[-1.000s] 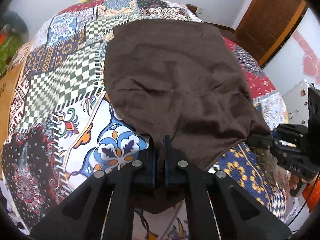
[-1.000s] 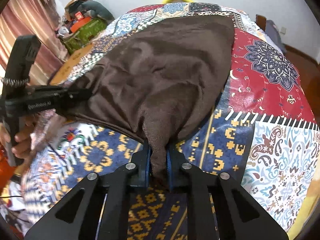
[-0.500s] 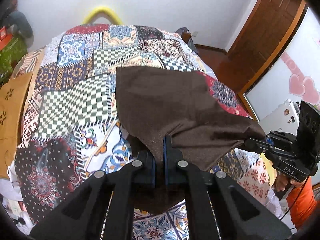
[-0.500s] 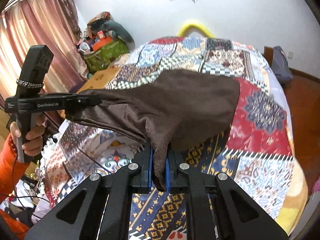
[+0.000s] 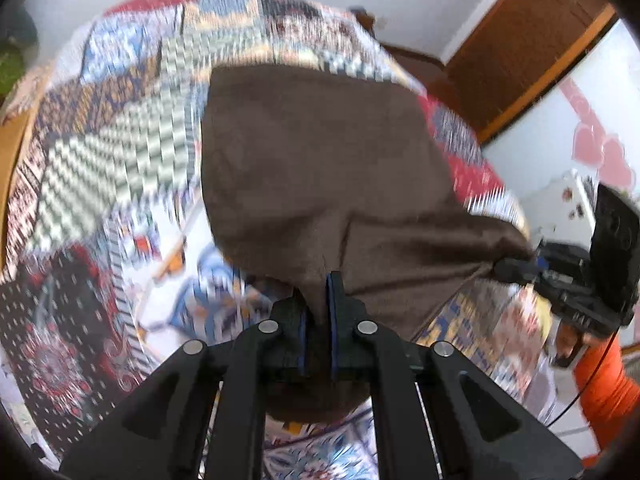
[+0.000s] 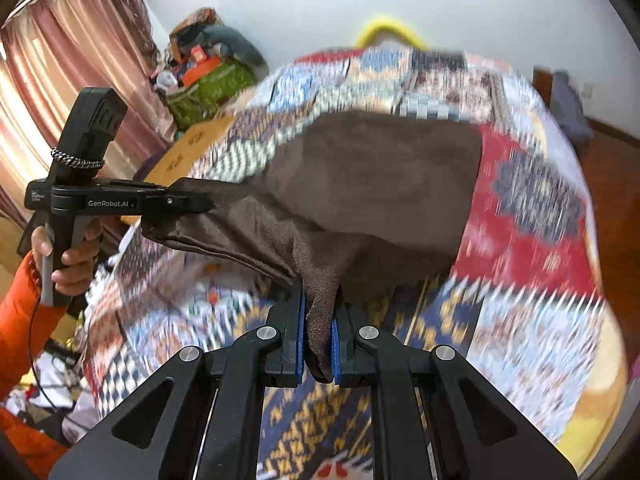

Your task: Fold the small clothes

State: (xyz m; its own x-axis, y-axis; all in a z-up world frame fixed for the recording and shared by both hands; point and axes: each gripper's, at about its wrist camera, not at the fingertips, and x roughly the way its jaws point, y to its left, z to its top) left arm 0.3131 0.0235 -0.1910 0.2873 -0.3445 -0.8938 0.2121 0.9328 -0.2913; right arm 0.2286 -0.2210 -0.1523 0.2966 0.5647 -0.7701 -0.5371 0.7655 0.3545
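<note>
Pinching the brown cloth (image 5: 320, 168), our left claw (image 5: 317, 320) is clamped on one near corner, blue pads (image 5: 331, 320) pressed to the fabric. Our right claw (image 6: 318, 336) is likewise closed on the other near corner, a fold of cloth hanging down between its pads (image 6: 301, 336). Between the two claws the near edge is raised off the bed (image 6: 532, 240); the far part spreads over the patchwork quilt (image 5: 120, 152). An orange sleeve (image 6: 20, 320) shows behind the left claw.
</note>
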